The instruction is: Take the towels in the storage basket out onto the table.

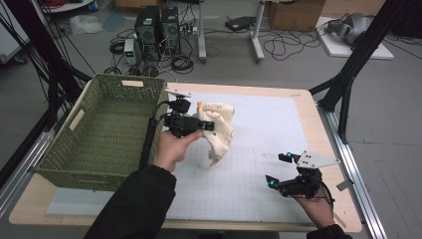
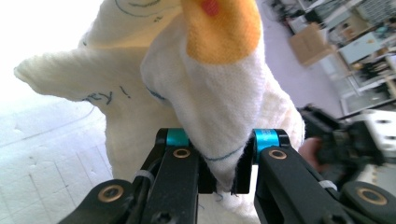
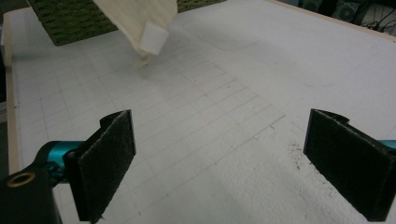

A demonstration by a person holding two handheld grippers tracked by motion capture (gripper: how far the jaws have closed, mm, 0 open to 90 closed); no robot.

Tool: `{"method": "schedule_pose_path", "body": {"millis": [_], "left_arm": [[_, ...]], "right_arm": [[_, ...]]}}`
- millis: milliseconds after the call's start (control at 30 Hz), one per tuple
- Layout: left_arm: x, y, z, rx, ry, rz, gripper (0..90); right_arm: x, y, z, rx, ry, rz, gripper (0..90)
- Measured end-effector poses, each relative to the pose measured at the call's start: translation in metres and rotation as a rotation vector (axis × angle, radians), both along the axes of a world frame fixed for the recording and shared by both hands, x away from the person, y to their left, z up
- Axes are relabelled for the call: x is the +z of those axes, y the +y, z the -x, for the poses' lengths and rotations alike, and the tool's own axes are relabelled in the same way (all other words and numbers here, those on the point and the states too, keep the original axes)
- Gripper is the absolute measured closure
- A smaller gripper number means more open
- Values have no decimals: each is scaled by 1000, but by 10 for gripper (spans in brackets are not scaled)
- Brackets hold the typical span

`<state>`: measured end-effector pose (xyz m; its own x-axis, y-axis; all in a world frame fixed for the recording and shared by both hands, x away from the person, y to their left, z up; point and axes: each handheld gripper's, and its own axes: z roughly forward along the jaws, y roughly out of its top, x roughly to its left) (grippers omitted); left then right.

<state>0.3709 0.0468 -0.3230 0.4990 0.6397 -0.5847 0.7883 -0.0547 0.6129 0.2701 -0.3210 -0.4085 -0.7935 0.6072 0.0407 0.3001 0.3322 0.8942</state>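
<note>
Your desk (image 1: 318, 129) is a pale wood top covered almost wholly by a white mat (image 1: 268, 129) printed with a faint grid; in the right tongs view the mat looks slightly rough, with a few dark specks near the right jaw. A woven green basket (image 1: 107, 132) sits on the desk's left side, its near corner reaching the front edge. Your left tongs (image 1: 201, 124) are closed on a cream cloth (image 1: 219, 130), pinching a fold of it between the jaws just right of the basket's rim; in the left tongs view the cloth (image 2: 210, 98) rises from the jaws, showing an orange patch at the top and thin blue stitching. The cloth hangs off the mat, its lower end dangling free above the grid. Your right tongs (image 1: 281, 169) are near the desk's front right corner, well apart from the cloth, jaws spread wide and holding nothing; their own camera shows both dark pads with bare mat between them. Beyond the desk, the grey floor (image 1: 278, 64) is strewn with looping black cables (image 1: 286, 45), two dark computer towers (image 1: 159, 27) stand near the white legs of another table, and a cardboard box (image 1: 293, 15) sits farther back. Black frame struts (image 1: 358, 59) slant down at both sides of the desk.
</note>
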Motion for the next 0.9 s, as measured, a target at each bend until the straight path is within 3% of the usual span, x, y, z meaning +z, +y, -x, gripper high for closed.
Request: {"method": "schedule_pose_path", "body": {"millis": [167,300,500,733,900], "left_arm": [[-32,-23,-8,7,46,-36,838],[-54,-45,-14,13,46,-81,833],[-82,-70,-24,37,65,-100,817],[-101,-84,-30,54,58,-133,770],[-111,-91,-33,47,54,-144,716]], "right_arm": [[0,1,-2,2,3,-4,83],[-1,4,-4,10,6,-1,84],[-2,6,-6,16,15,3,131],[-3,11,-11,12,32,13,216],[-4,20,-17,23,33,30,351]]}}
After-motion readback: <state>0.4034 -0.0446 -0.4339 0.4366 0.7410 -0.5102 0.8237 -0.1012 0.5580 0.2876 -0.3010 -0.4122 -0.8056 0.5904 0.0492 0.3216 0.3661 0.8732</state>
